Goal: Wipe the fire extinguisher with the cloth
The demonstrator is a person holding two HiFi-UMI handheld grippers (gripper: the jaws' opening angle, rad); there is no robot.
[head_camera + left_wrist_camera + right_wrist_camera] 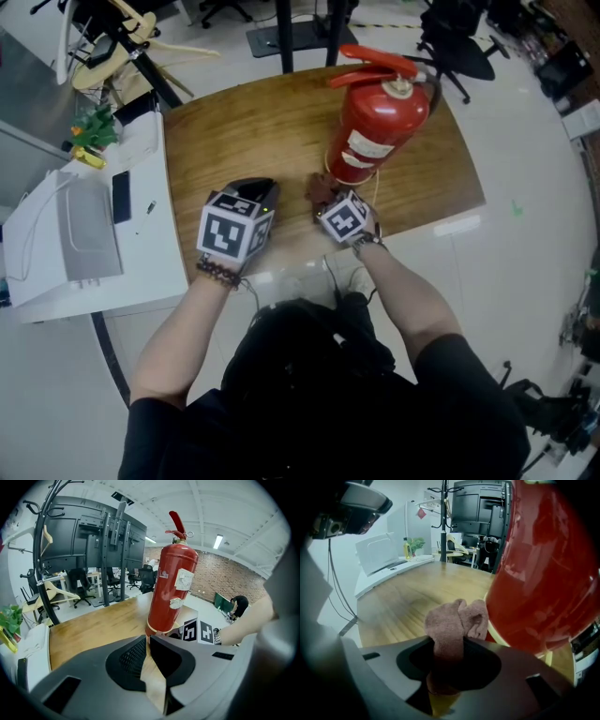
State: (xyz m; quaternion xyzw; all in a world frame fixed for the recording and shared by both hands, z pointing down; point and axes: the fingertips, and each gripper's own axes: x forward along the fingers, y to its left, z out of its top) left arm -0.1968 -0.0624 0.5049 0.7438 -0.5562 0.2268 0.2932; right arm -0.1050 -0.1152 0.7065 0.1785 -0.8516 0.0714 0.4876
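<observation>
The red fire extinguisher (380, 122) stands upright on the wooden table (234, 131). Just beside its base, the right gripper (450, 667) pinches a brownish cloth (457, 620), which perhaps touches the cylinder. Left of the extinguisher, the left gripper (147, 651) sits empty, its jaws pressed together.

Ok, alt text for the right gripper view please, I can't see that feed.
The right hand-held gripper clamps a bunched brown cloth, which sticks up close beside the lower body of a red fire extinguisher that fills the right side. A wooden table stretches away behind them.
</observation>
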